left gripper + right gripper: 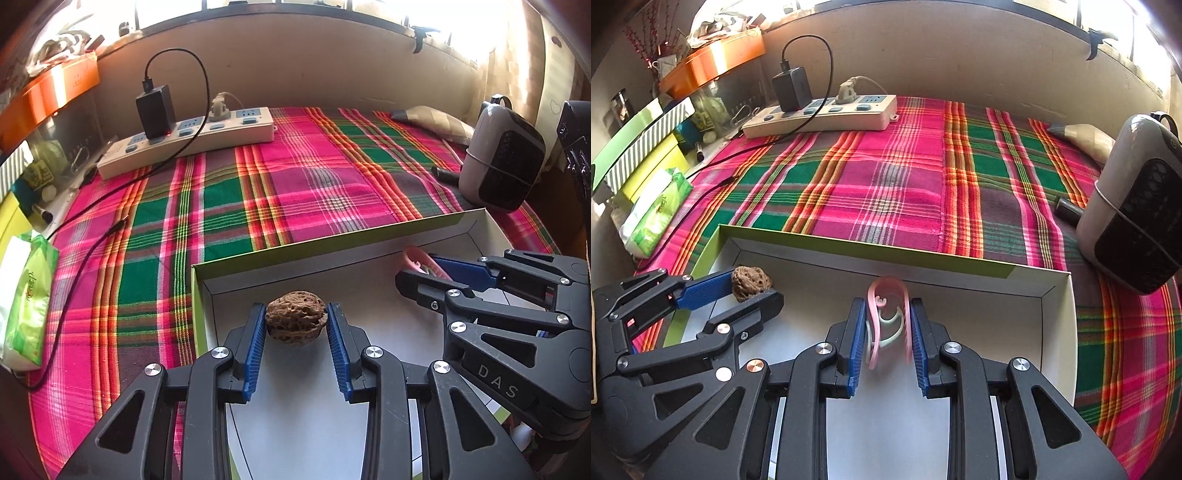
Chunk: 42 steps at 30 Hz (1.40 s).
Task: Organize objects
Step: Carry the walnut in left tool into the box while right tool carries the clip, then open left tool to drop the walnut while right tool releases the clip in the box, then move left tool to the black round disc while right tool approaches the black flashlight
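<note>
A brown wrinkled walnut (296, 323) sits pinched between the blue pads of my left gripper (296, 334), held over the white inside of an open box (207, 273) with a green rim. In the right wrist view the same walnut (750, 283) shows at the left, in the left gripper (753, 290). My right gripper (888, 325) is shut on a pink and pale green plastic clip (889, 319), also over the box floor (979, 332). From the left wrist view the right gripper (417, 271) reaches in from the right, the pink clip (419, 260) peeking out at its tips.
The box lies on a pink and green plaid cloth (295, 184). A white power strip (192, 142) with a black charger and cable stands at the back left. A grey speaker-like device (502, 158) is at the right, a tissue pack (27, 295) at the left edge.
</note>
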Available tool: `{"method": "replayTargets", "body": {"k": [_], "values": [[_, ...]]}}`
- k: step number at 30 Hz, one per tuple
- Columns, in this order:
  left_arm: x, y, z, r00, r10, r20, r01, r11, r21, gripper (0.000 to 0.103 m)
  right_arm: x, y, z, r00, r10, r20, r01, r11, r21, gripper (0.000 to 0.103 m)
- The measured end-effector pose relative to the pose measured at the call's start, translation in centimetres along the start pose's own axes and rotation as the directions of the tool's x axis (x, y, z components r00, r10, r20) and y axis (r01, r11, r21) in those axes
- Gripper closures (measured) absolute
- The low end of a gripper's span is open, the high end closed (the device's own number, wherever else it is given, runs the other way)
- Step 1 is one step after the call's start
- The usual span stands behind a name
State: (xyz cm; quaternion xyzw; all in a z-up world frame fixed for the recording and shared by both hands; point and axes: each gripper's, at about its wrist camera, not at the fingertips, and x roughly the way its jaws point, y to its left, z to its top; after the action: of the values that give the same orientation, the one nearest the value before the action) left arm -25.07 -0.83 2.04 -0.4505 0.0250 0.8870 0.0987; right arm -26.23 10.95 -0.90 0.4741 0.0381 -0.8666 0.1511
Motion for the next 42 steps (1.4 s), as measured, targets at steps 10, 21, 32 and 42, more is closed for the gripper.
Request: {"method": "replayTargets", "body": {"k": [10,21,32,42], "values": [[0.1,-0.1,0.0,1.000,0.006,0.001,-0.007,1.000,0.009,0.071,0.1,0.1,0.0,1.000,-0.009,0.002,0.009,1.000,0.005,0.078],[-0.3,-0.1,-0.3,1.000,-0.001,0.002,0.001,1.000,0.009,0.067,-0.4,-0.2,-0.3,1.000,-0.015,0.010,0.015,1.000,0.017,0.067],[-4.1,0.6,-1.8,0.998,0.009,0.062,-0.006,0.999,-0.040,0.063,-3.3,-0.4,-1.8,0.998,-0.002,0.057,-0.001,0.999,0.053,0.066],[-8.0,0.7,-4.7,0.993,0.021,0.113,-0.013,0.997,-0.073,0.063,-7.2,0.3,-4.9,0.993,0.011,0.119,-0.018,0.998,0.060,0.066]]}}
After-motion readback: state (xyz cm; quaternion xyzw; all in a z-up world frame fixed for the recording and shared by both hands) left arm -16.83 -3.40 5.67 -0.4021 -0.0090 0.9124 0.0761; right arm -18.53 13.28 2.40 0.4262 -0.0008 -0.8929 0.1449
